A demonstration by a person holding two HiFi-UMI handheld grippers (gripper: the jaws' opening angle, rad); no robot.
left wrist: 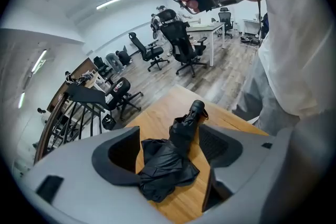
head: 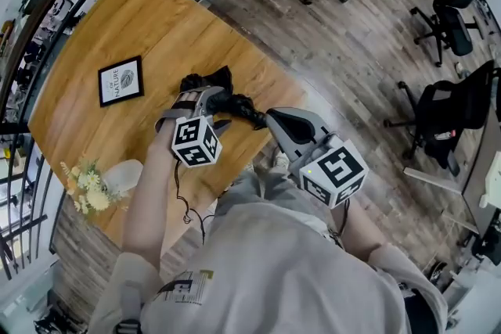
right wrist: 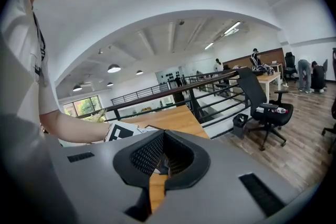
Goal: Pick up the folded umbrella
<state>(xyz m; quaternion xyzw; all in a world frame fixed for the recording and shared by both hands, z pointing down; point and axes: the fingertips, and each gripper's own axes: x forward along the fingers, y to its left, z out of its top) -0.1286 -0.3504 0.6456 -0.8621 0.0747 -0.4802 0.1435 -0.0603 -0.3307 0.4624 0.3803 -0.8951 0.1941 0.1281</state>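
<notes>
The wooden table (head: 117,27) carries the folded black umbrella (left wrist: 168,157), which lies flat near the table's edge closest to the person. The left gripper (left wrist: 170,139) sits low over the table, its jaws spread to either side of the umbrella's crumpled canopy. The right gripper (right wrist: 163,136) is at that same table edge with its jaws pressed together, and a small framed picture (head: 120,80) lies farther in on the table.
</notes>
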